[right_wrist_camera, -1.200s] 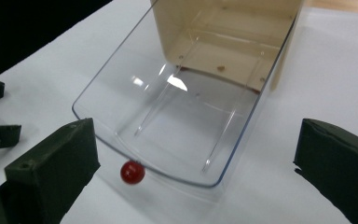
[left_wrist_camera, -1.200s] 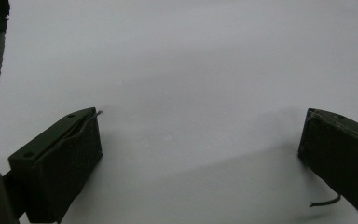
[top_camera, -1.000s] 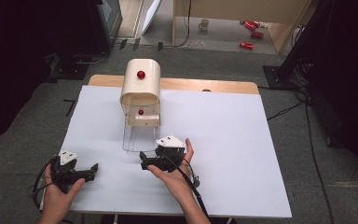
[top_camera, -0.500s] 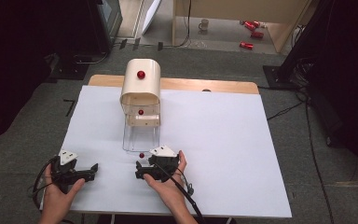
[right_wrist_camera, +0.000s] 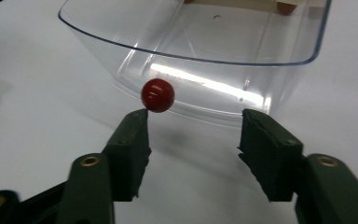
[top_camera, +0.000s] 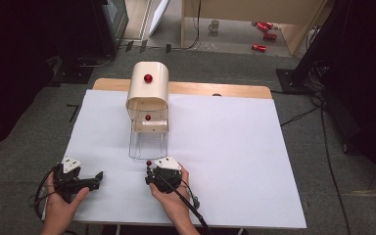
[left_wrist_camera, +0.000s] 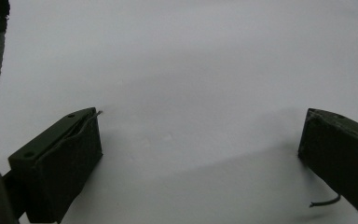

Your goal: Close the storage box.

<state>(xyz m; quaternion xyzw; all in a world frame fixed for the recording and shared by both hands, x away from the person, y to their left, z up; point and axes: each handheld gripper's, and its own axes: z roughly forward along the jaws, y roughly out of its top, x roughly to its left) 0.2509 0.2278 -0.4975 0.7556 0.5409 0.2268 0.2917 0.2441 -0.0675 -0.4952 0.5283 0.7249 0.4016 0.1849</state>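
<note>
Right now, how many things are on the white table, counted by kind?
Red balls: 3, one on top of the cream box, one inside it, one in front of the clear tray
Cream boxes: 1
Clear trays: 1
Total: 5

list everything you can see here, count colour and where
red knob: 1, dark red, just past the right tongs' tips, in front of the clear drawer
clear drawer: 1, transparent, pulled out toward the person from the cabinet
cabinet: 1, cream, round-topped with a red knob on top, far side of the sheet
white sheet: 1, covers the table
mug: 1, pale, floor behind the table
cans: about 3, red, floor at back
left tongs: 1, black, open, near left edge
right tongs: 1, black, jaws have just been closing, nothing between them
</note>
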